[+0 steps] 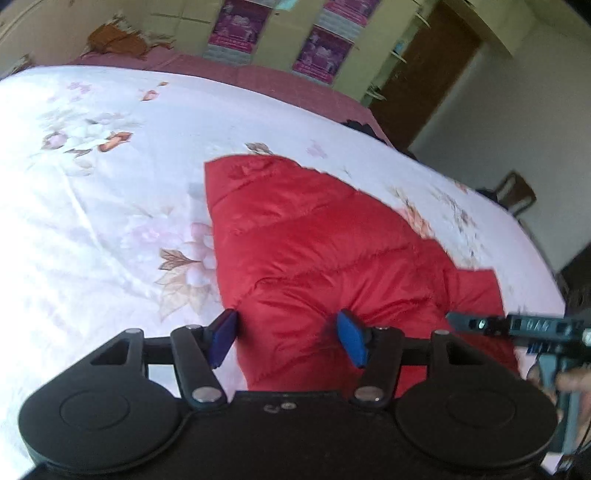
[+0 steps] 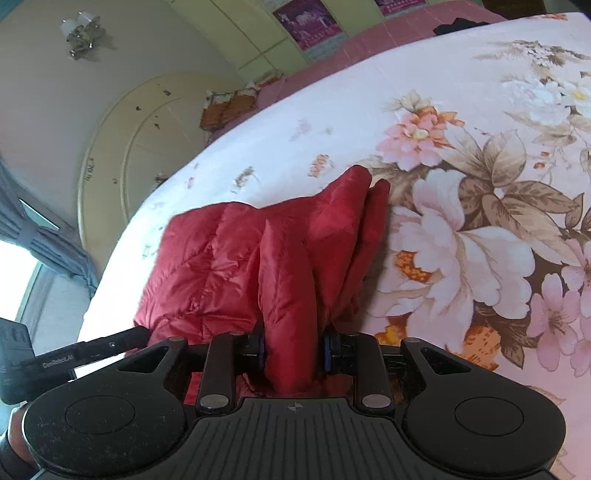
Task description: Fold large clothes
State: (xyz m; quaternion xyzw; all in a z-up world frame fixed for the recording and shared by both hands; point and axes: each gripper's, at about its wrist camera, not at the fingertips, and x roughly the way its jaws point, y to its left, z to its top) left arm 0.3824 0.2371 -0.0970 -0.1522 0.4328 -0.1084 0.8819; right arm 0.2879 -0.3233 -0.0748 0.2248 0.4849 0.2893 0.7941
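The red quilted puffer jacket (image 1: 325, 251) lies only partly folded on the white floral bedspread (image 1: 110, 206), its near edge bunched between the right gripper (image 2: 293, 350)'s pinching fingers while the left gripper (image 1: 288, 338) stands spread over it, so further folds seemingly remain.

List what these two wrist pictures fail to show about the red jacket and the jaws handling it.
- Red jacket: near hem hidden behind the left gripper body, left wrist view.
- Pinched fold: hidden between the right gripper jaws, right wrist view.
- Jacket front, zip, collar: not identifiable in either view.
- Wall posters: print blurred.
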